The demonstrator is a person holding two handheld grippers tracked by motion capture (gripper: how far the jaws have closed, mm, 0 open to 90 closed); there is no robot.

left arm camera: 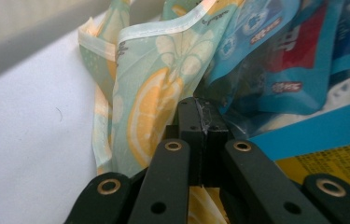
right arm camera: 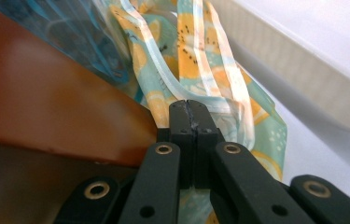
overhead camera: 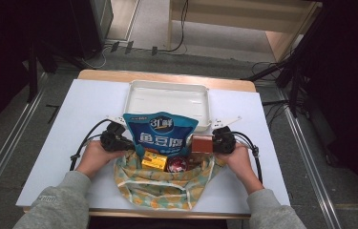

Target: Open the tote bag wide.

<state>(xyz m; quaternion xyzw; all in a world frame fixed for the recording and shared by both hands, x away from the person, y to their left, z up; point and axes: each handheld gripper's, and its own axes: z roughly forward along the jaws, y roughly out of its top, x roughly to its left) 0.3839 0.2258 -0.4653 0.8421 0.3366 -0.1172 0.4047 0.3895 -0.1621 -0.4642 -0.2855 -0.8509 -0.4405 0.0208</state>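
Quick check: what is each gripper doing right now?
Left gripper: shut on the bag edge.
Right gripper: shut on the bag's other edge.

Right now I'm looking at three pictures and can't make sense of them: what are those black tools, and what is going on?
A person sits at a table with a hand-held pincer tool in each hand: the left gripper and the right gripper. One picture is taken from above; the other two come from small cameras riding on each tool, looking along its black jaws. Both tools are shut, each at one side of a lemon-print cloth bag; whether cloth is pinched I cannot tell. In the bag sit a blue snack pouch, a yellow box, a red round thing and a brown box. Behind it lies a white tray.
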